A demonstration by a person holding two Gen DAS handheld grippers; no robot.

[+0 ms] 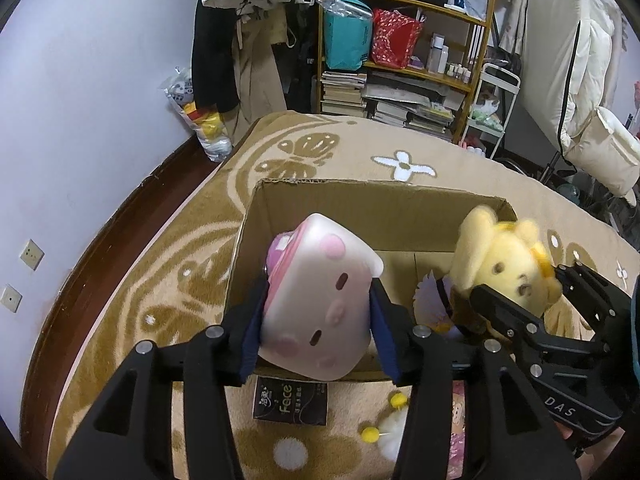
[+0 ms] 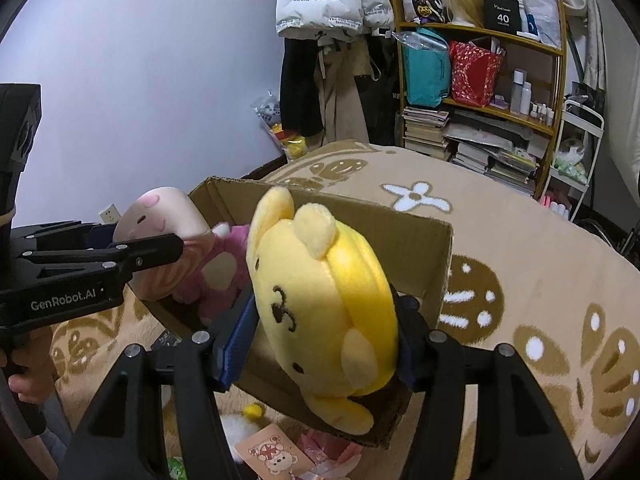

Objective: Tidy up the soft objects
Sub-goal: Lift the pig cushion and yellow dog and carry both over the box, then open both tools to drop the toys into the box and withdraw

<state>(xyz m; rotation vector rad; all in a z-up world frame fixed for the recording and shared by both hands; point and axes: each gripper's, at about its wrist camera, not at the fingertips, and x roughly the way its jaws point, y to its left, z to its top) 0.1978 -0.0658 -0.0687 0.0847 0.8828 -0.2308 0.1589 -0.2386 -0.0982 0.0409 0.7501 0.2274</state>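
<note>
My left gripper [image 1: 316,332] is shut on a pale pink squishy toy [image 1: 320,304] with a face, held above the near edge of an open cardboard box [image 1: 360,204]. My right gripper [image 2: 320,344] is shut on a yellow bear plush [image 2: 320,300], held over the box's [image 2: 400,236] near right side. The bear [image 1: 508,264] and right gripper [image 1: 532,304] also show in the left wrist view. The pink toy [image 2: 160,220] and left gripper [image 2: 172,236] show in the right wrist view. A pink plush [image 2: 224,272] lies inside the box.
The box sits on a tan patterned blanket [image 1: 320,152]. A black tissue pack [image 1: 290,400], a white pom-pom toy with yellow balls [image 1: 388,432] and a bear-print packet [image 2: 272,452] lie in front of the box. A cluttered shelf [image 1: 400,60] stands behind.
</note>
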